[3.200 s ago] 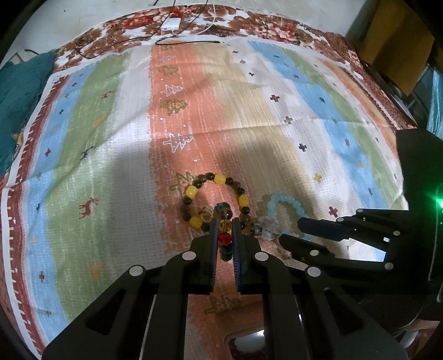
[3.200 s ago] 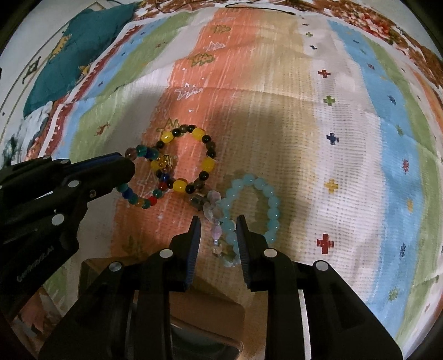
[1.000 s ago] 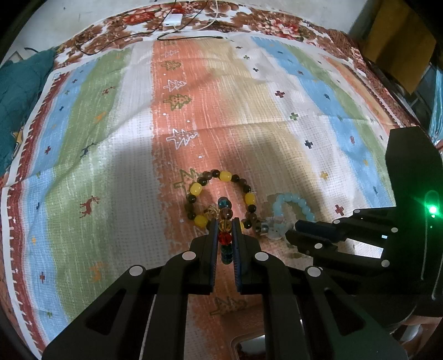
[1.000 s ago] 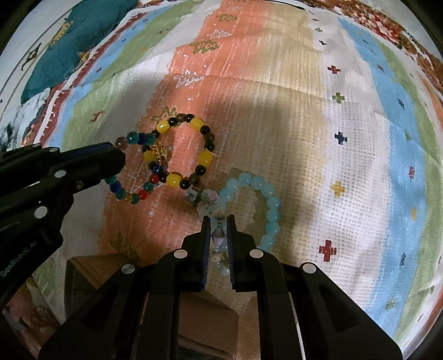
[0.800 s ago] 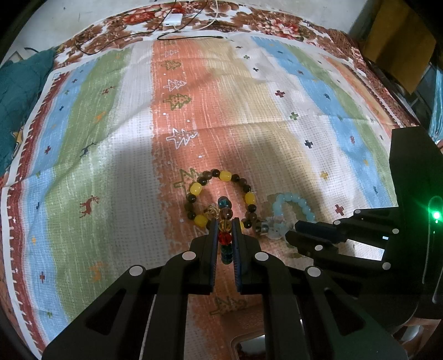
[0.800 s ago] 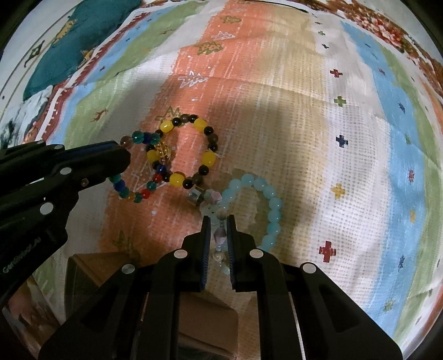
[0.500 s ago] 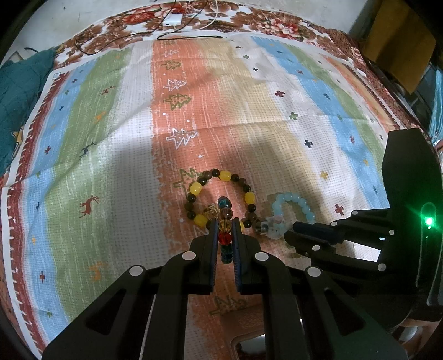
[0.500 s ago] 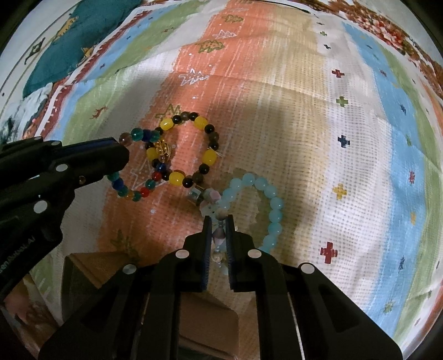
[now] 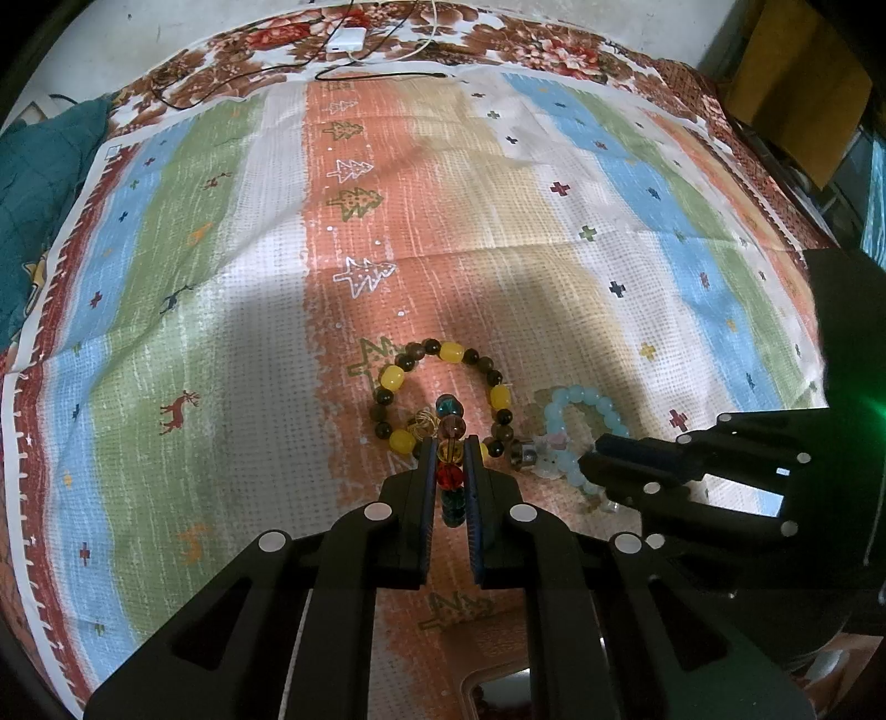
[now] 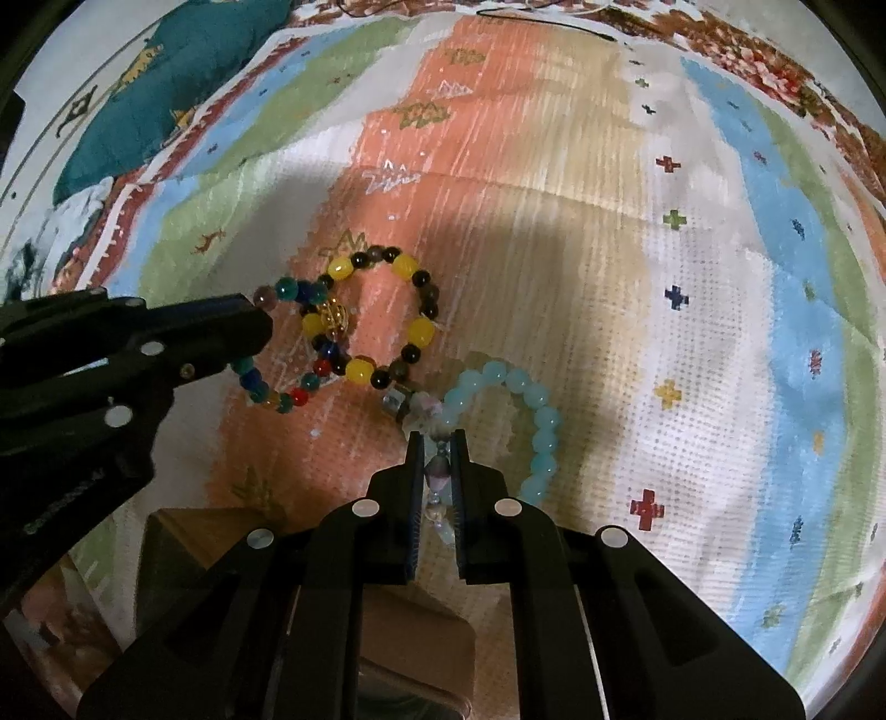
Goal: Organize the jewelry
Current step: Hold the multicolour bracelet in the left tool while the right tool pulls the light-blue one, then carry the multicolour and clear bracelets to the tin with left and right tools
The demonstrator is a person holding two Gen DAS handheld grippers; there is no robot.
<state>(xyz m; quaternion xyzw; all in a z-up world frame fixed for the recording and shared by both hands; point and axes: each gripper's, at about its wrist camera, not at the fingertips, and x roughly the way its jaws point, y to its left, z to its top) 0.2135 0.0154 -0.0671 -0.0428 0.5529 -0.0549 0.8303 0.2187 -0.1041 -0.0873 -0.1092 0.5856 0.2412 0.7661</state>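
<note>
Looks like somebody's home, most likely a bedroom or a living room rather than any kind of workspace. The whole surface is soft and covered with a striped cloth [image 9: 232, 310] printed with little trees, reindeer and crosses, creased like it was just unfolded. Under it, at the far edge, a brown floral sheet [image 9: 526, 50] peeks out. A teal quilt [image 9: 33, 183] is bunched up on the far left. A white charger [image 9: 346, 40] with tangled cords sits at the far end. A cardboard box [image 9: 797, 94] stands off to the far right.
</note>
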